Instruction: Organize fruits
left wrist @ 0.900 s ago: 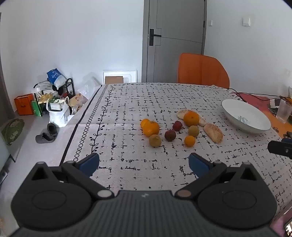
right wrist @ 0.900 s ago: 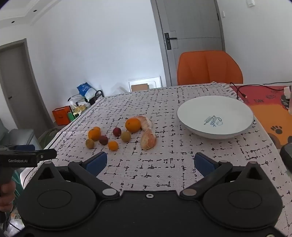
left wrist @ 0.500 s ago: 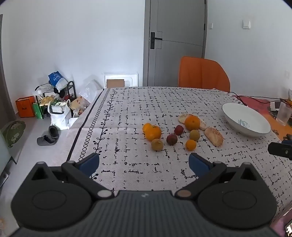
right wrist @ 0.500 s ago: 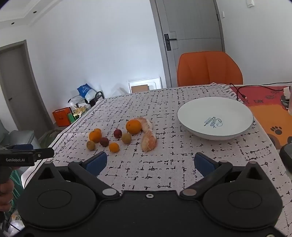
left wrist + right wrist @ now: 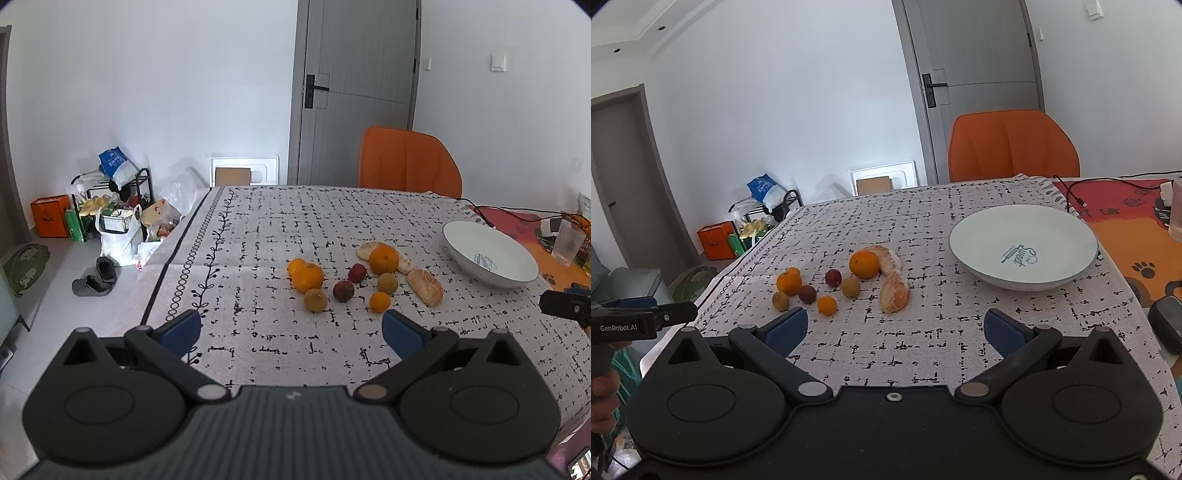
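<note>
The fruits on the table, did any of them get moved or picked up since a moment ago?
No. The fruits lie in the same cluster beside the empty white bowl. Only the view shifted: the left claw pulled back a little, so the fruits look slightly farther away. The right claw barely moved. Both claws stayed wide open, holding nothing.

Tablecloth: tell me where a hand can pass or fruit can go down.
Bare cloth lies between the open left gripper and the fruit cluster, and behind the cluster toward the orange chair. The white bowl holds nothing. It is crowded around the big orange and peeled segments.
</note>
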A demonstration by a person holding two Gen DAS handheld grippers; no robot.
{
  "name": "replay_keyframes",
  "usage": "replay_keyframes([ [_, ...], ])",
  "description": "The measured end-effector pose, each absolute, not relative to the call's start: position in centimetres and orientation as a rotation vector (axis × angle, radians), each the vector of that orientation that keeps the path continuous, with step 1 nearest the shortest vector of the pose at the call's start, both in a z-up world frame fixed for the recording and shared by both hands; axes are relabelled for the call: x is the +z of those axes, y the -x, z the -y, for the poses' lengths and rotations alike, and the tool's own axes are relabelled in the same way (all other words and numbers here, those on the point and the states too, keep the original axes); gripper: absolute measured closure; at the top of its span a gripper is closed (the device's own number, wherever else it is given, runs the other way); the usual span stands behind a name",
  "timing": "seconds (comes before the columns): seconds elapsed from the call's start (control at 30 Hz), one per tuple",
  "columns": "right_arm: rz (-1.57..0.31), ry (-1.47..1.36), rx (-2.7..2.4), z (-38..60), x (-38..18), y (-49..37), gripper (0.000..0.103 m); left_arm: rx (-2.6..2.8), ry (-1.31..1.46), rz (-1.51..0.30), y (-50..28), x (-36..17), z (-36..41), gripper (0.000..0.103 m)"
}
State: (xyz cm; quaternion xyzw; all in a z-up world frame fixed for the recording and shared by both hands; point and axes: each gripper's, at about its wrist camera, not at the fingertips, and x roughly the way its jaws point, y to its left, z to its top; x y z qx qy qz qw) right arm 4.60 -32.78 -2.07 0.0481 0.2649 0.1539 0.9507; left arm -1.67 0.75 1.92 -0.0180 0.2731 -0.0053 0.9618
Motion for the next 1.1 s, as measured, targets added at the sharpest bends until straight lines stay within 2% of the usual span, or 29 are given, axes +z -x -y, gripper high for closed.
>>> replay_keyframes([
  [1.1,-0.545,-0.103,0.313,32.93,-1.46,-4.14,0.0,-0.034,0.034,-0.556,2.17,2.42,-0.78,0.0],
])
